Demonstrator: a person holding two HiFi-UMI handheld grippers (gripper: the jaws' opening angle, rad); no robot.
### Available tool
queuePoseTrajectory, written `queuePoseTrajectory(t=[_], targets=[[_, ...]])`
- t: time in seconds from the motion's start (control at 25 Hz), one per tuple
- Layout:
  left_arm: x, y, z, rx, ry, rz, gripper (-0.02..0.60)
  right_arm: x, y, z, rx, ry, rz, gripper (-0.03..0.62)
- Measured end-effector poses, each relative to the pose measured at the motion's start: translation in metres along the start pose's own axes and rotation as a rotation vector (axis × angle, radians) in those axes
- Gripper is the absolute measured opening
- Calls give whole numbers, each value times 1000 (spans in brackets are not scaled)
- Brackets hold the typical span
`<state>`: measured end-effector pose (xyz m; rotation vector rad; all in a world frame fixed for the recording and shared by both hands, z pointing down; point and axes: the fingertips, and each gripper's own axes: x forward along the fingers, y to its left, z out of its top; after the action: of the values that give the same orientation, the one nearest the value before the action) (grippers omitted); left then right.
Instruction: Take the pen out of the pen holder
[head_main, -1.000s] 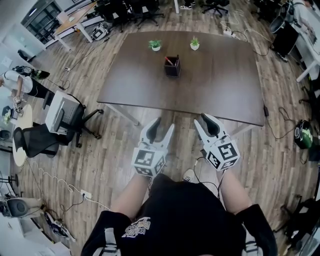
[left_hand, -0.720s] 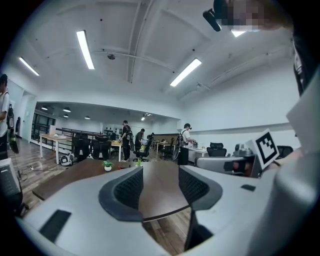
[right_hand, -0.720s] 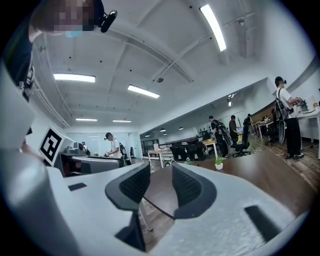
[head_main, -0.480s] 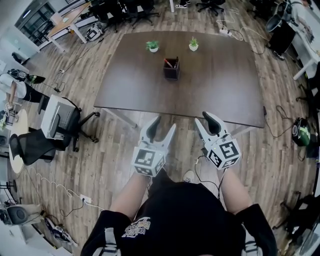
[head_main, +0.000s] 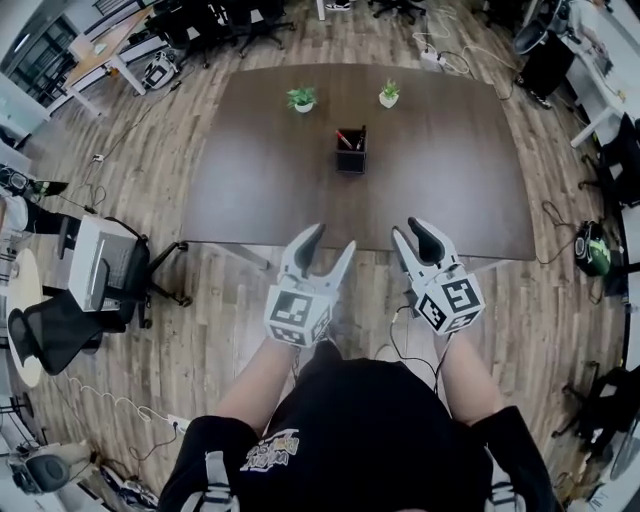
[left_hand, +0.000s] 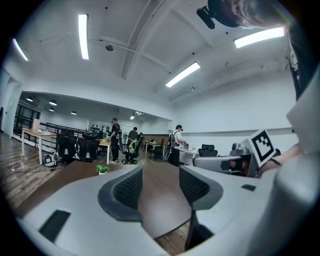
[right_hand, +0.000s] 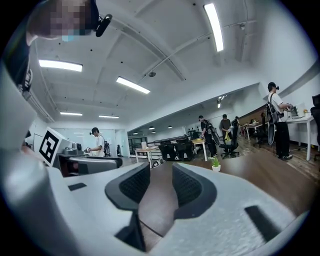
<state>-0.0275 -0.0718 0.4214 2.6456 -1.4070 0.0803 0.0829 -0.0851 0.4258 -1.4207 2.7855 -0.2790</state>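
Head view showing one square dark pen holder (head_main: 350, 158) standing on smooth brown table (head_main: 250, 185), well ahead of both grippers, holding two pens (head_main: 344, 138). Two potted plants (head_main: 302, 98) sitting beyond. Left gripper (head_main: 330, 242) and right gripper (head_main: 415, 235) jaws just opening, standing apart, gripping nothing between ribbed black pads (left_hand: 131, 187). Gripper views each showing one plant only.
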Motion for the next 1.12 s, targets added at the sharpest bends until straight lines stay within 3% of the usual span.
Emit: queuePoseTrajectory(t=[0.56, 0.88, 1.12], targets=[[29, 105, 12, 8, -11, -139, 209, 117, 5, 3, -13, 1, -131, 149], [34, 129, 22, -1, -32, -157, 209, 148, 6, 11, -42, 10, -150, 148], [46, 131, 27, -2, -39, -140, 209, 163, -21, 11, -5, 12, -151, 147]])
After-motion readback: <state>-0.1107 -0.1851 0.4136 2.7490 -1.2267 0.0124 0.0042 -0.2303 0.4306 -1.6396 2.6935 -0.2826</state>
